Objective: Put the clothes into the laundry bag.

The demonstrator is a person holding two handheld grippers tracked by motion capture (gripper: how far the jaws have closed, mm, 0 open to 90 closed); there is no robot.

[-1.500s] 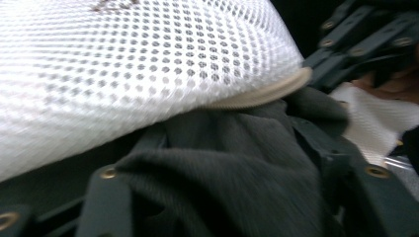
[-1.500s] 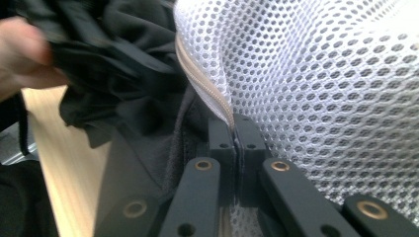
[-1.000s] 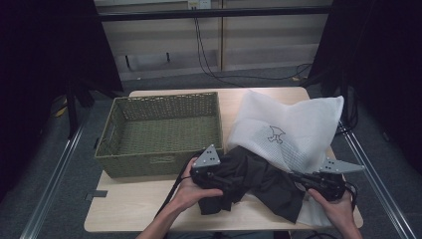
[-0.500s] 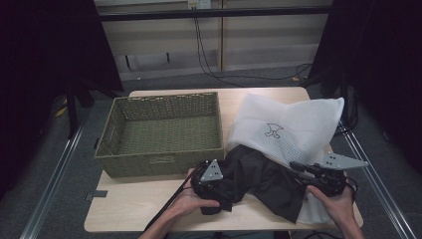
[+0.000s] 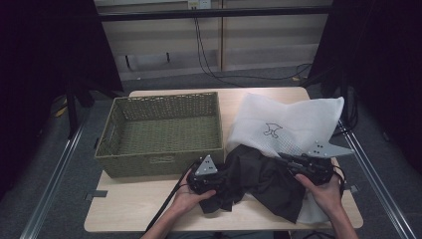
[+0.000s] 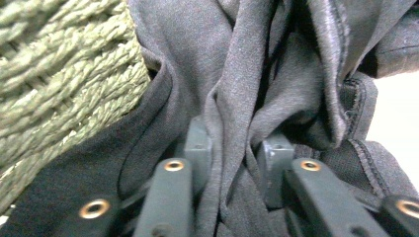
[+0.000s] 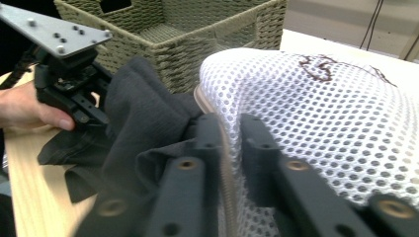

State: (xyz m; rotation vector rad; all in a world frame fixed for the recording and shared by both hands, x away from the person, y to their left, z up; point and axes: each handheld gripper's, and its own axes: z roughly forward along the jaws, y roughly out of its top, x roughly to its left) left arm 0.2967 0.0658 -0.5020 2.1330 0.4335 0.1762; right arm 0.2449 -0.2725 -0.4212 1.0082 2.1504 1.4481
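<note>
The left gripper [image 6: 236, 158] has its jaws pinching a bunched fold of the dark garment [image 6: 276, 74]; they have just been closing on it, and in the left gripper view the cloth runs up between the two pads at the lower middle of the frame. The woven olive basket [image 6: 59, 89] fills the upper left of that frame, with the garment lying against its wall.

The right gripper [image 7: 228, 143] has its jaws nearly pressed together on the tan edge of the white mesh bag [image 7: 346, 118], having just been closing; the edge passes between the pads at the lower middle of the right gripper view, and a fold of the garment lies against the left-hand pad.

In the high view the garment [image 5: 259, 179] lies crumpled at the lower middle of the surface [image 5: 129, 211], between the left gripper [image 5: 204, 174] and the right gripper [image 5: 303, 164], each held in a hand. The bag [image 5: 293, 124] spreads over the right part of the frame, its near edge overlapping the garment. The basket [image 5: 164, 134] sits at centre left, just beside the left gripper.
</note>
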